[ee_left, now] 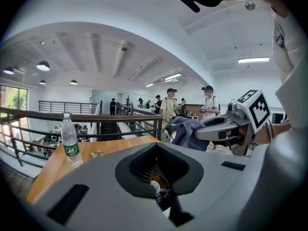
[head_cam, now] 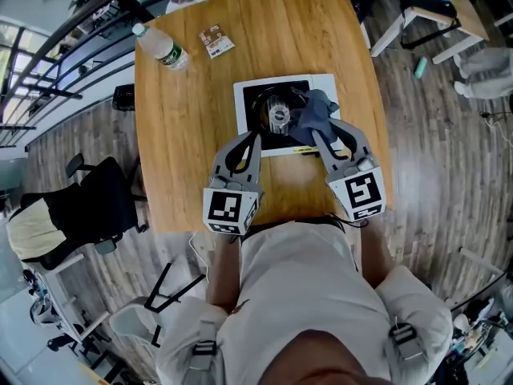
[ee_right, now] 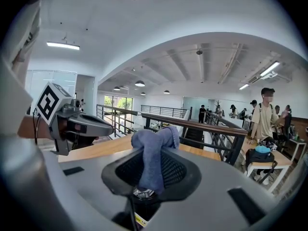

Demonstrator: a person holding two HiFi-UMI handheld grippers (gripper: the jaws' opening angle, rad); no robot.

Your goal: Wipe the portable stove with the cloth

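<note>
Both handheld tools are matte grey. The left gripper (head_cam: 257,137) and right gripper (head_cam: 315,137) each have a black-lined jaw opening and, at the six o'clock end, a white cube (head_cam: 232,207) printed with black square markers. The person wears a pale short-sleeved shirt (head_cam: 304,283) with grey buckled shoulder straps (head_cam: 203,348).

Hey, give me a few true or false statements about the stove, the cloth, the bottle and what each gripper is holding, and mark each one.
1. The right tongs are shut on the cloth. True.
2. In the head view the cloth covers the right part of the stove. True.
3. The water bottle lies on the stove. False: it stands upright on the table, apart from the stove.
4. The left tongs hold a second cloth. False: they are shut with no cloth in them.
5. A small packet lies on the table near the water bottle. True.
</note>
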